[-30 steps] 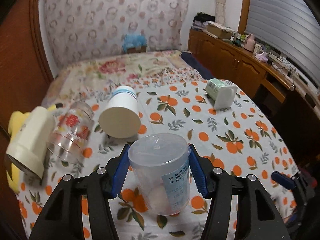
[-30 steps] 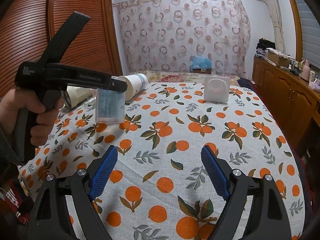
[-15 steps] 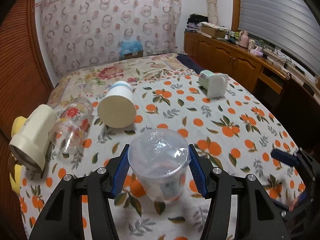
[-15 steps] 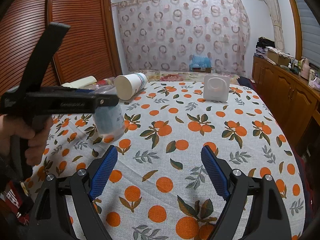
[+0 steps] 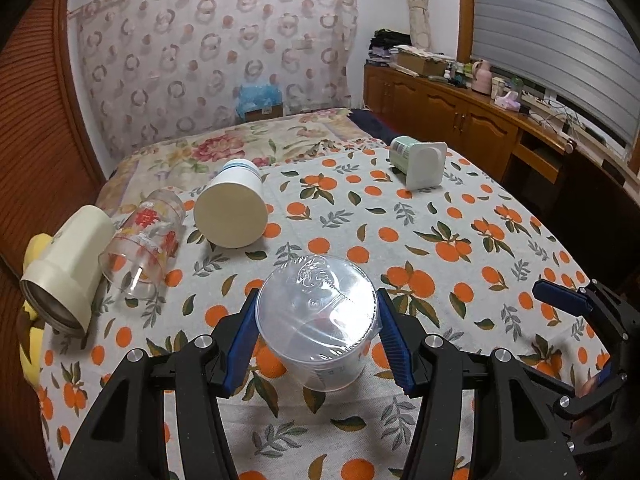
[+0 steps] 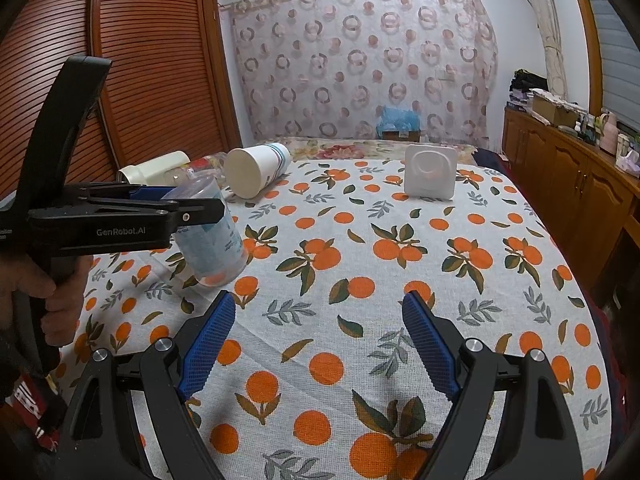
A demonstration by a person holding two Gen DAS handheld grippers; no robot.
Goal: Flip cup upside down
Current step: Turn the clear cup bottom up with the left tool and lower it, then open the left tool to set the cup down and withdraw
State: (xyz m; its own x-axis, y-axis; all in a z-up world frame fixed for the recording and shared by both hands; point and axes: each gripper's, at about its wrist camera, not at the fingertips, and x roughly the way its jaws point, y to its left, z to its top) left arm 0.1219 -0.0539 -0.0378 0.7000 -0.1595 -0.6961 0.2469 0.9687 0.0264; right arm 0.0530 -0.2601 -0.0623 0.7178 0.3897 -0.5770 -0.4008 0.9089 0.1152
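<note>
My left gripper (image 5: 316, 332) is shut on a clear plastic cup (image 5: 320, 320) with a blue label. The cup is tilted, its base toward the camera and its mouth angled down toward the cloth. In the right wrist view the cup (image 6: 212, 236) hangs in the left gripper (image 6: 176, 210) just above the orange-print tablecloth (image 6: 360, 264); I cannot tell whether it touches. My right gripper (image 6: 320, 344) is open and empty, low over the cloth near the front.
Lying on the cloth are a white paper cup (image 5: 234, 210), a floral glass (image 5: 144, 248), a cream tumbler (image 5: 66, 268) and a white square tub (image 5: 420, 162). A wooden sideboard (image 5: 480, 128) runs along the right. The right gripper's fingers (image 5: 560, 300) show at right.
My left gripper has turned the clear cup from nearly upright to tilted, mouth toward the cloth, and lowered it. The right gripper has not moved.
</note>
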